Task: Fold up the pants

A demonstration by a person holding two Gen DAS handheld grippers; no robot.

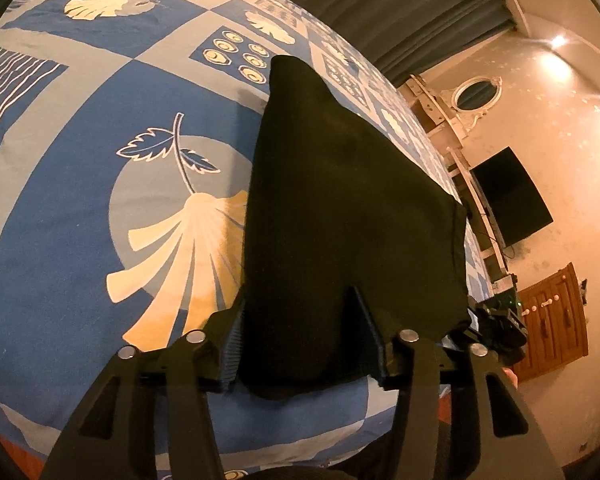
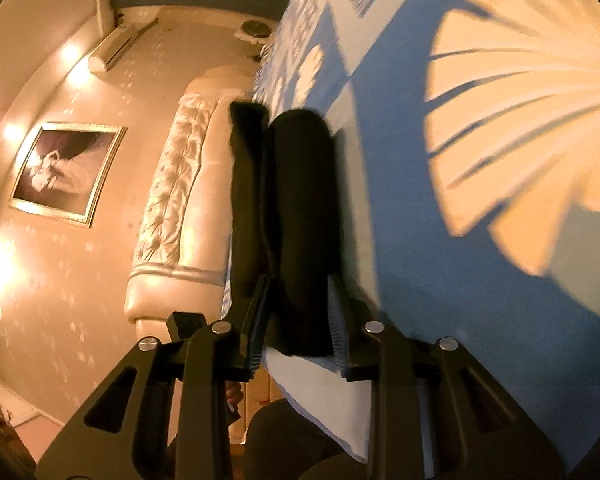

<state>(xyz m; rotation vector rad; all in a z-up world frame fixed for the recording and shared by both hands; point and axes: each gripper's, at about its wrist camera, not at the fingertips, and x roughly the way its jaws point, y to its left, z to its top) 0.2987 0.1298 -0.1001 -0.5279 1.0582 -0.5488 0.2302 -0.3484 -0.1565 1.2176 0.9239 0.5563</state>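
The black pants (image 1: 340, 208) lie folded into a thick stack on the blue patterned bedspread (image 1: 100, 140). My left gripper (image 1: 300, 320) has its jaws wide apart around the near end of the stack, one finger on each side. In the right wrist view the pants (image 2: 300, 208) show as a dark folded bundle seen edge-on. My right gripper (image 2: 300, 308) also straddles the near end with its jaws apart, the fabric between the pads. The right gripper shows at the far right of the left wrist view (image 1: 496, 332).
The bed's near edge (image 1: 300, 432) runs just below the pants. A tufted cream headboard (image 2: 172, 208) stands beside the bed. A dark TV (image 1: 508, 196) and a wooden cabinet (image 1: 552, 320) are against the wall. Green curtains (image 1: 380, 8) hang behind the bed.
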